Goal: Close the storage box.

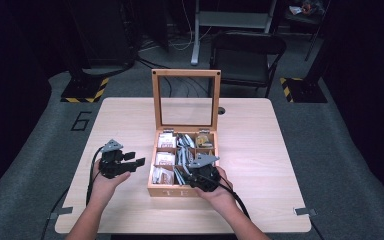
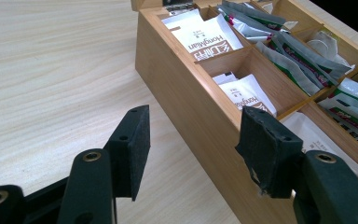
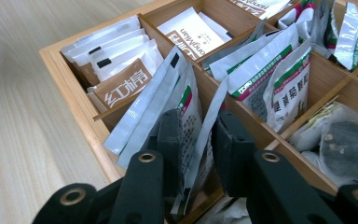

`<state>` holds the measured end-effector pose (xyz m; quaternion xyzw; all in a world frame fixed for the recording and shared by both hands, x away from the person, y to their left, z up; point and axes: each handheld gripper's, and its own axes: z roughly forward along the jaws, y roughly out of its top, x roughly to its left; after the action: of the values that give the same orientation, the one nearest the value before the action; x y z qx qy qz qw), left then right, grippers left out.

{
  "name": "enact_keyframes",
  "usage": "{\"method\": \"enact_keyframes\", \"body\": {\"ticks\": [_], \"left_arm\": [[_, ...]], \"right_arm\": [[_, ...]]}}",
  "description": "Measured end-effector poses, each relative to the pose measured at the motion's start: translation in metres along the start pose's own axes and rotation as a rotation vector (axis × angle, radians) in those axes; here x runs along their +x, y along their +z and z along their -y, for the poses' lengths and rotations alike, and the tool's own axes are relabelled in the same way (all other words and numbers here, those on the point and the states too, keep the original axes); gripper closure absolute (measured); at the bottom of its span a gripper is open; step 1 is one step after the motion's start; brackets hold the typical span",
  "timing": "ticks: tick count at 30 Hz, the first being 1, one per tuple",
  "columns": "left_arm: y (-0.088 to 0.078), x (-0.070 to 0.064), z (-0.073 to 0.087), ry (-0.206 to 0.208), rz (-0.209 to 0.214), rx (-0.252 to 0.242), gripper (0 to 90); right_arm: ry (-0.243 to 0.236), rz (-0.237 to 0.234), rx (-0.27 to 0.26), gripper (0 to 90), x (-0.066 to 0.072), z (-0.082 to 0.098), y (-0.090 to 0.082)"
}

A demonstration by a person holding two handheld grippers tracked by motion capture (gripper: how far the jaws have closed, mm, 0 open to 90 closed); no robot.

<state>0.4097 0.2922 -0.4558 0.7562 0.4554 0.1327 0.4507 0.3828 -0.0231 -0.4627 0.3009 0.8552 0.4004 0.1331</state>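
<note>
A wooden tea box (image 1: 172, 191) stands open on the table, its glass lid (image 1: 186, 97) upright. Its compartments hold sachets. My right gripper (image 1: 194, 170) dips into the front middle compartment. In the right gripper view its jaws (image 3: 198, 135) stand narrowly apart around upright silver sachets (image 3: 191, 112), close to them but not clearly pressing. My left gripper (image 1: 134, 164) hovers over the table just left of the box. In the left gripper view it (image 2: 193, 140) is open with nothing between its pads, next to the box's side wall (image 2: 191, 93).
White sachets (image 2: 212, 39) and brown ones (image 3: 121, 81) fill the left compartments; a dark tea bag (image 3: 349, 140) lies in a right one. Bare tabletop (image 1: 260, 150) spreads on both sides of the box. A folding chair (image 1: 247, 50) stands beyond the table.
</note>
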Motion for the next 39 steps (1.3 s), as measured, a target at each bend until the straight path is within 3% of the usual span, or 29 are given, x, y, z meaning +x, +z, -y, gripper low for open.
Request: {"method": "enact_keyframes", "body": {"ticks": [11, 21, 39], "left_arm": [[0.0000, 0.0001, 0.0002, -0.002, -0.002, -0.002, 43.6], [-0.0004, 0.0008, 0.0002, -0.001, 0.002, 0.004, 43.7], [-0.0001, 0.0013, 0.0006, -0.005, -0.005, -0.002, 43.7]], "right_arm": [[0.007, -0.005, 0.001, 77.1, -0.0001, -0.0009, 0.0057], [0.005, -0.011, 0.016, 88.4, -0.0002, -0.0009, 0.0085], [0.000, -0.023, -0.003, 89.9, 0.0009, -0.0049, 0.0015]]}}
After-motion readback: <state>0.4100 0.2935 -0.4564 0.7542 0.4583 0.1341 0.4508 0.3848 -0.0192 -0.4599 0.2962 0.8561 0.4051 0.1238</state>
